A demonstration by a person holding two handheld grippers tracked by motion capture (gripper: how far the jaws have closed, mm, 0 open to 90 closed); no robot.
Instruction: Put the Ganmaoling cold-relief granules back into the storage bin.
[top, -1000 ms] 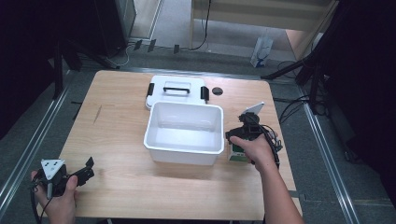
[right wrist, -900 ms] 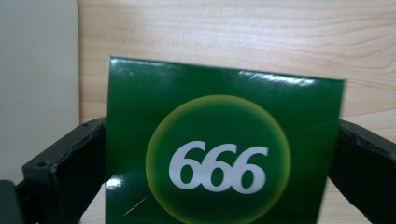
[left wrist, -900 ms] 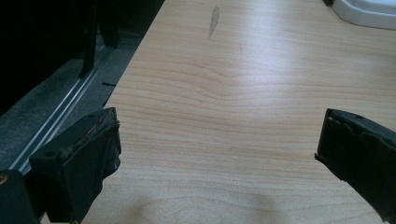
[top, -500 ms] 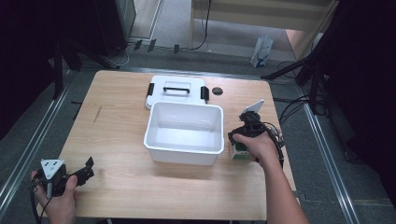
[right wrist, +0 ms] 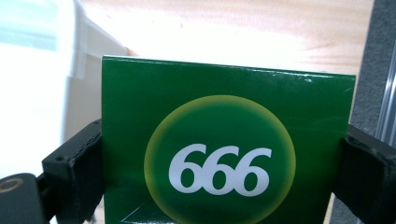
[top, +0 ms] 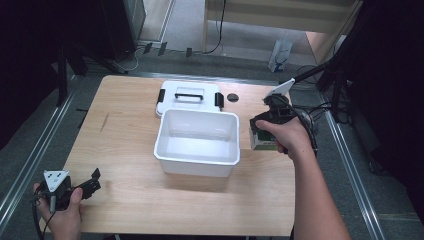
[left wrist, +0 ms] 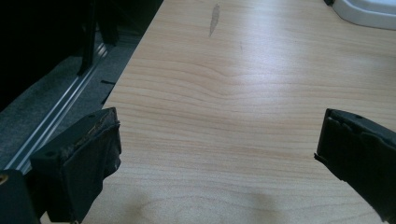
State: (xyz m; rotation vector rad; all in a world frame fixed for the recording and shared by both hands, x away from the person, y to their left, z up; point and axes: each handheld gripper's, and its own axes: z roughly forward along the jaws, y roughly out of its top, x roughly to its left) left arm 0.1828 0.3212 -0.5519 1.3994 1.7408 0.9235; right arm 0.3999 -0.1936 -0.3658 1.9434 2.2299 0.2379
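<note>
A green box (right wrist: 224, 154) marked "666" fills the right gripper view, clamped between the two black jaws. In the high view my right gripper (top: 263, 134) holds that green and white box (top: 261, 141) just right of the white plastic bin (top: 197, 142), near the table's right side. The bin is empty and open at the top. Its white lid (top: 189, 96) with a black handle lies flat behind it. My left gripper (top: 92, 181) is open at the table's front left corner, with only bare wood (left wrist: 233, 93) between its jaws.
A small black round disc (top: 232, 97) lies right of the lid. The wooden table (top: 120, 130) has metal rails along both sides. Cables trail off the right edge by my right hand.
My right gripper has drifted slightly with the green box, staying beside the bin. The left gripper has not moved.
</note>
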